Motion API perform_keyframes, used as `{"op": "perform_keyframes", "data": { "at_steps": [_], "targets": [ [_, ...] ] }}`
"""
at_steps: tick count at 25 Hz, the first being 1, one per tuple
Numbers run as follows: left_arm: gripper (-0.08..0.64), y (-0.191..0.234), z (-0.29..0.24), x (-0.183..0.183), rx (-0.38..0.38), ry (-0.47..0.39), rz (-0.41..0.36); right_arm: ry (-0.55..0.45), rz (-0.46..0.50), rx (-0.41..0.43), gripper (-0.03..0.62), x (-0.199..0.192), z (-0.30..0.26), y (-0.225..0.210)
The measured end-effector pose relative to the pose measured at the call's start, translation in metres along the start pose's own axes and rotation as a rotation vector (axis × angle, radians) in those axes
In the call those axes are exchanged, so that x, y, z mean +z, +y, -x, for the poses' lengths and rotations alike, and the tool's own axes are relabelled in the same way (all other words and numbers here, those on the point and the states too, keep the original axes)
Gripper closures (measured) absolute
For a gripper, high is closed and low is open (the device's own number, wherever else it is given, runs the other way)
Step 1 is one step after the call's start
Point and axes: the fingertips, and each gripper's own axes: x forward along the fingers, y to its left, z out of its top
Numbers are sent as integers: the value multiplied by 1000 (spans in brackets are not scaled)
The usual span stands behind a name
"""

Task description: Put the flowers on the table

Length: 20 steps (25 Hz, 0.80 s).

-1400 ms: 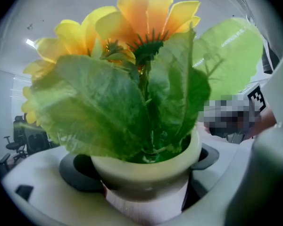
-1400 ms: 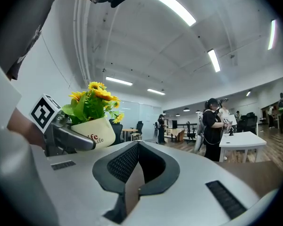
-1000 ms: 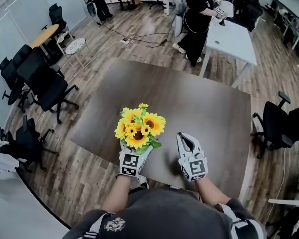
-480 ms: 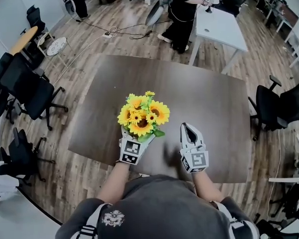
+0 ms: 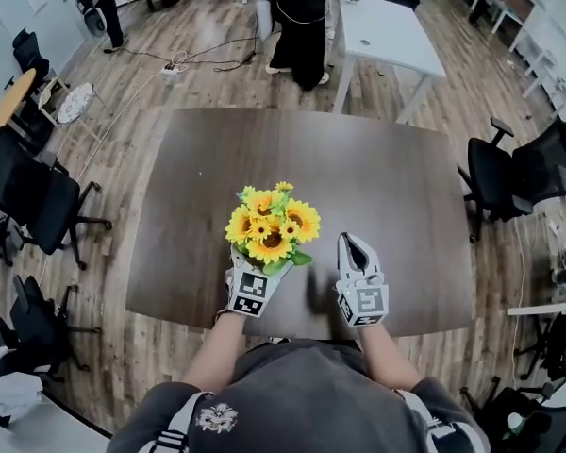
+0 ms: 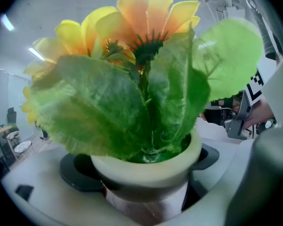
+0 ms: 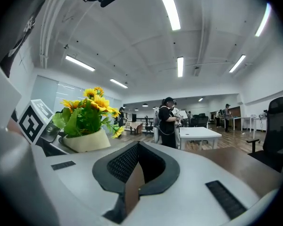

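Yellow flowers (image 5: 270, 232): one pot (image 6: 146, 166), one table (image 5: 387, 187).

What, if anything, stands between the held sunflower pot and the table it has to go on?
Nothing visible does. The left gripper is shut on the sunflower pot over the near part of the brown table, which is bare there. The right gripper, shut and empty, is to the pot's right, not beneath it.
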Motion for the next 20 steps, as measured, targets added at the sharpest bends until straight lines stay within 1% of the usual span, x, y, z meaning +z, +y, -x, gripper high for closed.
{"op": "perform_keyframes", "data": {
  "at_steps": [2,5,12,14,18,20],
  "targets": [
    [20,1,-4,-9,5,10,13,17,0,3,569,-6,-3,-2],
    [20,5,-10,-12,16,10,6,32,1,16,569,-14,-10,-6],
    [20,14,-22,-33,54,55,15,68,18,48,569,-39,-33,-12],
    [20,16,-29,-43,61,75,13,78,22,59,569,-45,-38,-13],
    [20,17,-36,-75,77,124,40,85,49,97,569,-49,-34,-7],
    [20,18,-37,-88,81,156,42,92,63,110,569,-57,-32,-5]
  ]
}}
